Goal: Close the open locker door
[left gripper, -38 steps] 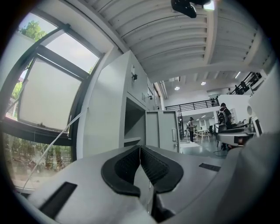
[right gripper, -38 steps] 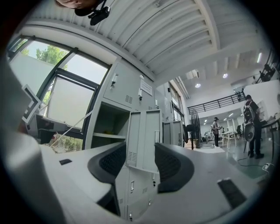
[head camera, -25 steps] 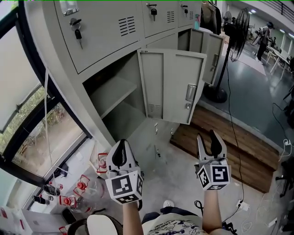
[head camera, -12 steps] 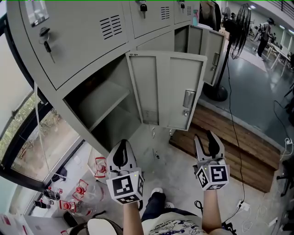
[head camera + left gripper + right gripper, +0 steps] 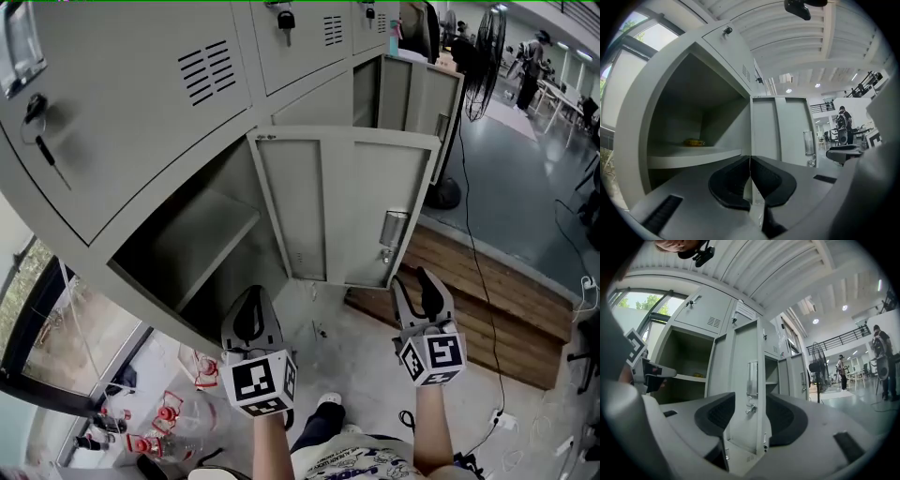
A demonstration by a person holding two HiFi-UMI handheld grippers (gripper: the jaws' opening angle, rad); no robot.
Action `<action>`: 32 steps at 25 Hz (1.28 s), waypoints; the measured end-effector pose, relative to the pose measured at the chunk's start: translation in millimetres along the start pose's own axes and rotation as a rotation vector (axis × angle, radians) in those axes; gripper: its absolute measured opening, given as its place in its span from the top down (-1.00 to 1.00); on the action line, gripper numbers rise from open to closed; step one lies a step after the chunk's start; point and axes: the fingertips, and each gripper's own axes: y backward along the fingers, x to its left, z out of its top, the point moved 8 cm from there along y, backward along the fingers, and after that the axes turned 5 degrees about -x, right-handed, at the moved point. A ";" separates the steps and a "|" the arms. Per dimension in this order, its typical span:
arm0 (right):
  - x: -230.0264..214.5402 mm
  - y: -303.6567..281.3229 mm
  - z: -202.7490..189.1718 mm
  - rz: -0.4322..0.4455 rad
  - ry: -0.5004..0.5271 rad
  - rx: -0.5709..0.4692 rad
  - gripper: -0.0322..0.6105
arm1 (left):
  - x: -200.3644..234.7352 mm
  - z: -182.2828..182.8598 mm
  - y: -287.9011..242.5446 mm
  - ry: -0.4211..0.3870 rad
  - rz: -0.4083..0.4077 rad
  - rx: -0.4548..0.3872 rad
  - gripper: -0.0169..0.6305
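The open locker door (image 5: 342,211) is grey, swung out towards me, with a metal handle (image 5: 392,228) near its right edge. Its compartment (image 5: 192,239) stands open to the left, with one shelf inside. My left gripper (image 5: 249,322) is shut and empty, low in front of the compartment. My right gripper (image 5: 423,289) is open, just below the door's lower right corner and apart from it. In the right gripper view the door's edge (image 5: 747,394) and handle (image 5: 752,378) line up between the jaws of the right gripper (image 5: 751,416). In the left gripper view the left gripper (image 5: 750,176) faces the compartment.
A small yellow thing (image 5: 693,142) lies on the shelf. Further right, another locker door (image 5: 436,103) hangs open beside a standing fan (image 5: 487,56). A wooden platform (image 5: 469,300) runs along the floor at right. Red-and-white items (image 5: 169,412) lie on the floor at left.
I have come closer to the lockers: the open door and compartment look larger and nearer. Both grippers keep their states, the right one now close under the door's handle corner.
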 end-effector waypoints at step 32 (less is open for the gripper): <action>-16.4 -58.3 -69.6 0.066 -0.050 0.125 0.26 | 7.7 -29.2 -59.2 0.021 -0.018 0.057 0.92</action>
